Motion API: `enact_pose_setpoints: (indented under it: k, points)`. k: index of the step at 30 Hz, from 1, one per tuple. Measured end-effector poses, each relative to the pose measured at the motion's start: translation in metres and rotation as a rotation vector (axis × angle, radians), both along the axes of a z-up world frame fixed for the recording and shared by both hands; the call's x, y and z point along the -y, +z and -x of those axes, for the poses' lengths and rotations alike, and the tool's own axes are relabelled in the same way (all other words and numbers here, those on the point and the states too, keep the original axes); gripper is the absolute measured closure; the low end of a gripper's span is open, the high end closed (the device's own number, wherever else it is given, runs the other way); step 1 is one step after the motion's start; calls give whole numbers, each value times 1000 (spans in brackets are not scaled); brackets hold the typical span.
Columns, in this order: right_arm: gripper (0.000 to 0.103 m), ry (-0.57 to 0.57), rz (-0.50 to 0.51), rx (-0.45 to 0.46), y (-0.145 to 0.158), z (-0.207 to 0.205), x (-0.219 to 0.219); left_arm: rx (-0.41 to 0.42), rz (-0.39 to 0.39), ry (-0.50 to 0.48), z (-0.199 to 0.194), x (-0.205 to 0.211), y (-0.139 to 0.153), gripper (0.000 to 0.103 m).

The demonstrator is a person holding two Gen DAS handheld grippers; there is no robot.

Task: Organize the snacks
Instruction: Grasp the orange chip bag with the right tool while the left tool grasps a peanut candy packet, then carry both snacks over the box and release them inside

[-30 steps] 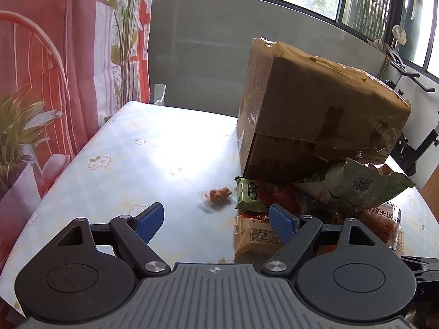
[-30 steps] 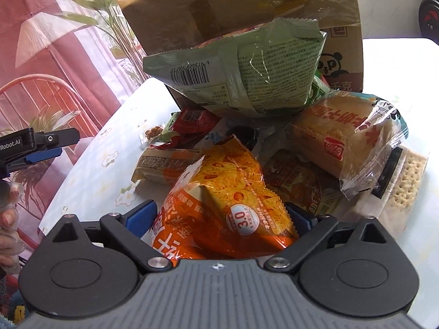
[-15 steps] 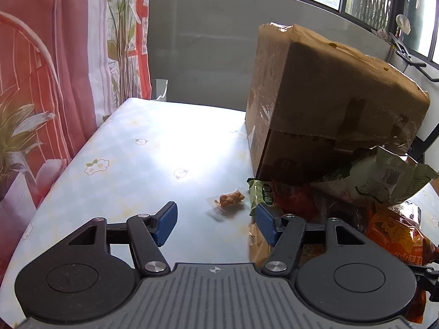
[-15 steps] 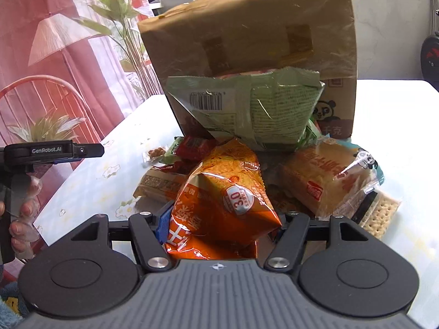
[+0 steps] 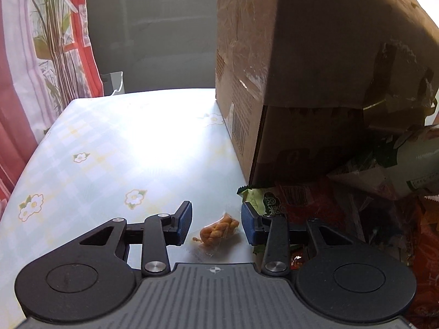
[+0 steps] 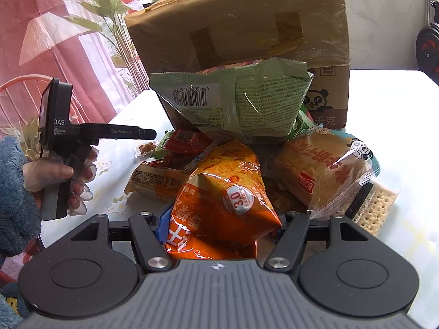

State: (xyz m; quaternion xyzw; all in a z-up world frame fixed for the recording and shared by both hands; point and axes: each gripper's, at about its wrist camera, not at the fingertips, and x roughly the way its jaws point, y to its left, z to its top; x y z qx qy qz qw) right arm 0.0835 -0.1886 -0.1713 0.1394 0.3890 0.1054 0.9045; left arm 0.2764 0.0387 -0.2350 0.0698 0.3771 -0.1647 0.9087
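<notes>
Here, the left gripper (image 5: pixel 216 223) sits low over the table (image 5: pixel 115 148), jaws parted either side of a small clear peanut packet (image 5: pixel 218 229), not touching it: likely lined up to pinch. Right gripper (image 6: pixel 219 227) is clamped on the orange chip bag (image 6: pixel 222 200), held level before the snack pile spilling from the cardboard box (image 6: pixel 241 24).

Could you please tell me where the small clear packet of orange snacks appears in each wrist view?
Left wrist: small clear packet lies low centre on the table, between the open left claw fingers.
Right wrist: same packet sits left of centre, at the pile's far-left edge.
Shared landmark: cardboard box.
</notes>
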Motion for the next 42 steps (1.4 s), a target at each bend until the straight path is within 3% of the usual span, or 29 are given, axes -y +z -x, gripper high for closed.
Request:
enact_pose_setpoints:
  k: [5, 10, 12, 13, 18, 29, 36, 42]
  points:
    - [37, 1, -11, -12, -3, -2, 0, -26, 10, 6, 3, -6, -10, 61]
    - [37, 6, -21, -14, -5, -4, 1, -2, -29, -14, 11, 2, -12, 63]
    - [37, 2, -29, -17, -6, -4, 2, -14, -8, -9, 11, 0, -10, 81]
    - [37, 1, -32, -18, -6, -4, 2, -19, -8, 7, 12, 0, -9, 84]
    - [37, 4, -30, -13, -4, -3, 2, -15, -32, 60, 23, -3, -3, 86]
    - [37, 128, -17, 23, 9, 7, -16, 46, 37, 75, 77, -19, 38, 86]
    - [37, 206, -18, 164, 39, 18, -24, 102, 100, 59, 98, -14, 70, 86]
    - [37, 234, 14, 343, 89, 23, -17, 198, 166, 34, 103, -4, 114, 86]
